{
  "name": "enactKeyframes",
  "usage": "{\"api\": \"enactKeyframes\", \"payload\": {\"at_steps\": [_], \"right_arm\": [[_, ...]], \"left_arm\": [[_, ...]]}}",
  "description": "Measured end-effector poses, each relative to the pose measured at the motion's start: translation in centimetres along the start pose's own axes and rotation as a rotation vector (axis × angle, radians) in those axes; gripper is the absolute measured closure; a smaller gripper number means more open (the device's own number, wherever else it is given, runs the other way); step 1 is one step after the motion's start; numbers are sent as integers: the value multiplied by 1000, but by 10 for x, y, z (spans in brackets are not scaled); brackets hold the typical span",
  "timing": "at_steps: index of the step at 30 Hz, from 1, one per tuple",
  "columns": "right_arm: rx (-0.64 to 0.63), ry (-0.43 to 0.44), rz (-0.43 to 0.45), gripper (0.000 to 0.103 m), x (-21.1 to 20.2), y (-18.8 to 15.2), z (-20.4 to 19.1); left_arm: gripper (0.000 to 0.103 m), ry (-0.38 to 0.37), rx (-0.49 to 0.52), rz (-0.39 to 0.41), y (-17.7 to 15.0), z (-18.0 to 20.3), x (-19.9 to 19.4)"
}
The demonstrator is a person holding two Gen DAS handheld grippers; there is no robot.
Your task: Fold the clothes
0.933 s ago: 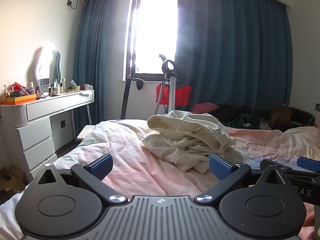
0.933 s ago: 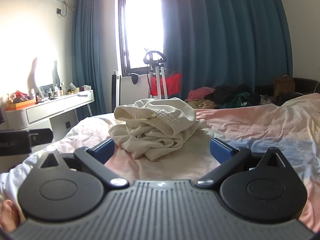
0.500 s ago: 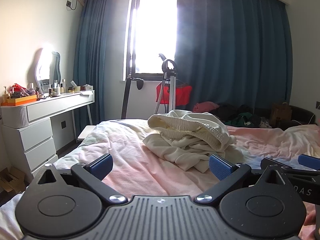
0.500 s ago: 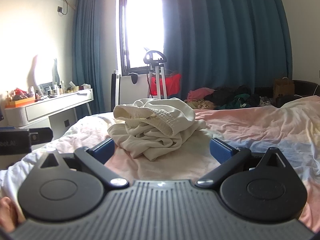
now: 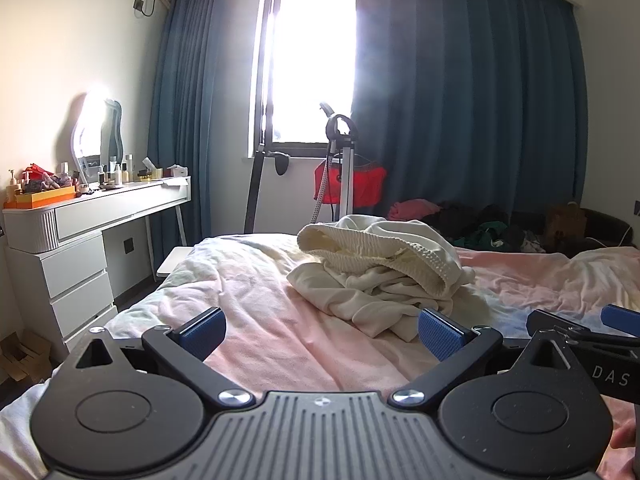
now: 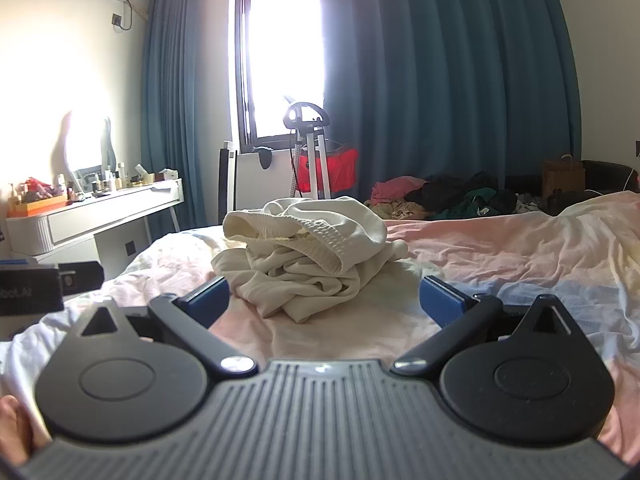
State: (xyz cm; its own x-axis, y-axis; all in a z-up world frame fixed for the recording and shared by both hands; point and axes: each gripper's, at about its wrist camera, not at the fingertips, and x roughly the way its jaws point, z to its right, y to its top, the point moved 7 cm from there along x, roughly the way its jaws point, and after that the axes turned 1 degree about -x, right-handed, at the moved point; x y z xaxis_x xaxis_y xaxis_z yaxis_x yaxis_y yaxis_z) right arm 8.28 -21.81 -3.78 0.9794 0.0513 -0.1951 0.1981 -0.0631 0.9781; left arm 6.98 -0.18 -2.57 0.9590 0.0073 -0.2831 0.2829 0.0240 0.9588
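One crumpled cream garment (image 5: 380,276) (image 6: 308,256) lies heaped mid-bed on the pink sheet (image 5: 280,344). My left gripper (image 5: 320,330) and right gripper (image 6: 324,300) hover near it, both spread wide, holding nothing. A white dresser (image 5: 80,240) stands far left.

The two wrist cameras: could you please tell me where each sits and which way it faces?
Left wrist: on the left gripper, facing across the bed at the cream garment pile and window; open jaws, and the right gripper alongside.
Right wrist: on the right gripper, same direction; open jaws, left gripper's body at left, a hand at the lower-left edge.
Shared: pile, bed, window, vanity desk.
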Motion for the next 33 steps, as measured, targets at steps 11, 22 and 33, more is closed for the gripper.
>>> {"api": "enactKeyframes", "payload": {"at_steps": [11, 22, 33], "right_arm": [[8, -17, 23, 0, -1, 3, 2], [-18, -118, 108, 0, -5, 15, 9], [-1, -158, 120, 0, -3, 11, 14]], "left_arm": [[0, -19, -8, 1, -2, -1, -1], [0, 10, 88, 3, 0, 5, 8], [0, -58, -22, 12, 52, -15, 34]]}}
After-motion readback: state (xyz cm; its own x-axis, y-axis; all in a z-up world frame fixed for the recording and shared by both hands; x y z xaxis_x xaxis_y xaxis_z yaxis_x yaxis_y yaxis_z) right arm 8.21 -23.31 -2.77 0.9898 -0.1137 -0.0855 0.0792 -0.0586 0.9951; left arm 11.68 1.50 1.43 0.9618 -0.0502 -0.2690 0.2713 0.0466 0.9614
